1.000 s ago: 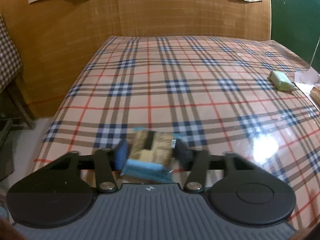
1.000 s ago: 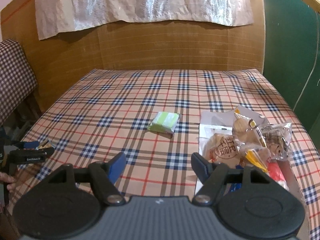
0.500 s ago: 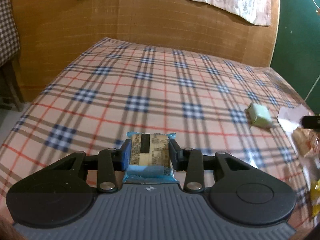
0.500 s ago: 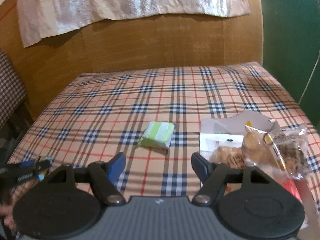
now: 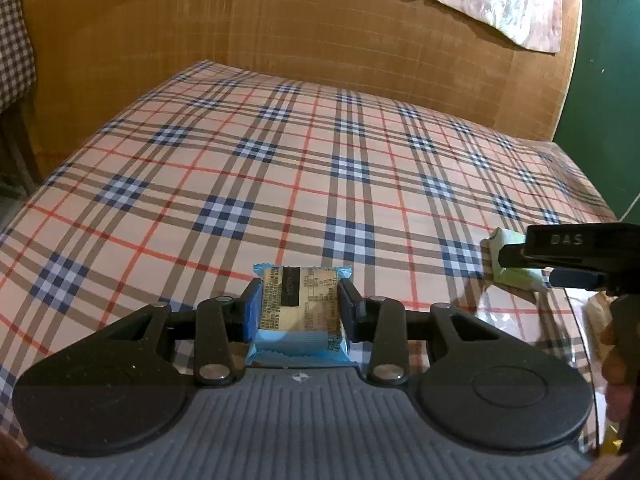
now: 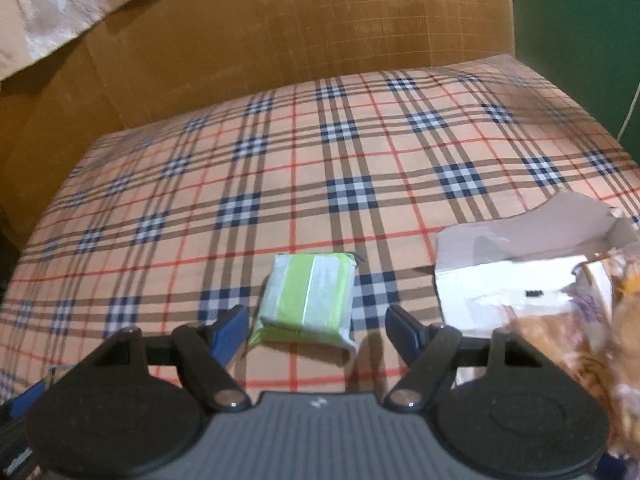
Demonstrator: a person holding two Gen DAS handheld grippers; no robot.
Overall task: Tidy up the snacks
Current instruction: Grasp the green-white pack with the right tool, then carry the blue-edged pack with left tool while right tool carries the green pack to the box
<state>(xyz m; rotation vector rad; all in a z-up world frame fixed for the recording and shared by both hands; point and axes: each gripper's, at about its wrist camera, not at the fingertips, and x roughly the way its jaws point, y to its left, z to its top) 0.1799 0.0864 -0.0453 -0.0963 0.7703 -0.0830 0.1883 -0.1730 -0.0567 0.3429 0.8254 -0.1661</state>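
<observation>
A blue snack packet (image 5: 301,312) with a beige printed label is clamped between the two pads of the left gripper (image 5: 301,304), held above the checked tablecloth (image 5: 280,168). The right gripper (image 6: 316,328) is seen with its jaws standing apart and nothing pressed by them; a green and white snack packet (image 6: 308,296) lies flat on the tablecloth in the gap just ahead of the fingertips, untouched by either pad. In the left wrist view the same green packet is partly covered by the right gripper's dark finger at the right edge. To the right of the green packet a white cardboard tray (image 6: 500,280) is seen on the cloth, and at its far right side blurred clear-wrapped snacks (image 6: 600,340), possibly biscuits, are piled. A brown cardboard wall (image 6: 280,40) is set behind the table
</observation>
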